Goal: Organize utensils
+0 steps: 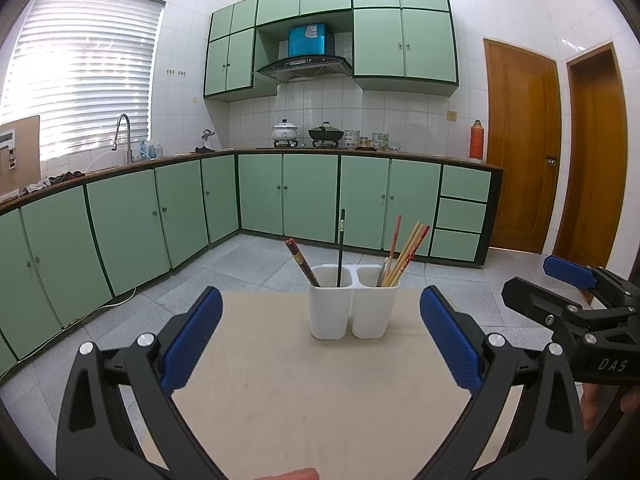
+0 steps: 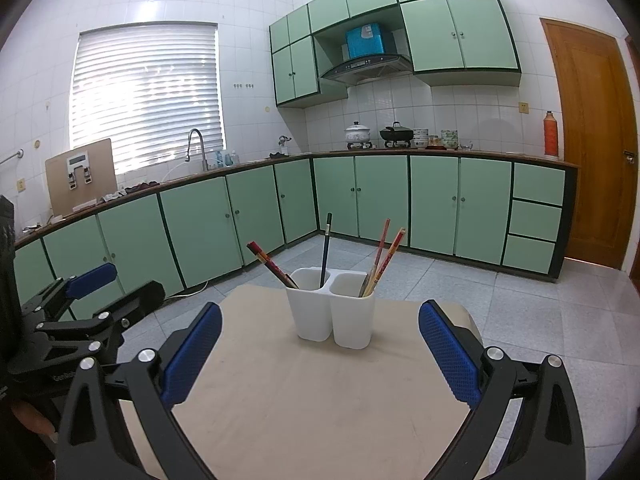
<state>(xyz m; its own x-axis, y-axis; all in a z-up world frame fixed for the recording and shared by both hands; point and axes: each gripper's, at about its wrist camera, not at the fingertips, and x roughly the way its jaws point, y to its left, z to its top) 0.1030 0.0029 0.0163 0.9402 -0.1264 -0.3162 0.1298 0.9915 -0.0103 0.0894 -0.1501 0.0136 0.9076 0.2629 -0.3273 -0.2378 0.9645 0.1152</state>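
A white two-compartment holder (image 1: 348, 308) (image 2: 334, 314) stands on the beige table (image 1: 320, 400) (image 2: 320, 400). Its left cup holds dark red chopsticks (image 1: 302, 262) (image 2: 269, 264) and one black chopstick (image 1: 341, 248) (image 2: 325, 250). Its right cup holds several red and bamboo chopsticks (image 1: 404, 252) (image 2: 382, 258). My left gripper (image 1: 320, 336) is open and empty, short of the holder. My right gripper (image 2: 320, 352) is also open and empty, facing the holder. Each gripper shows at the edge of the other's view, the right gripper (image 1: 576, 280) and the left gripper (image 2: 96, 284).
Green base cabinets (image 1: 312, 196) with a counter run along the far walls, carrying a sink tap (image 1: 122, 136), pots (image 1: 326, 134) and an orange flask (image 1: 477, 140). Wooden doors (image 1: 520, 144) stand at the right. Grey tiled floor surrounds the table.
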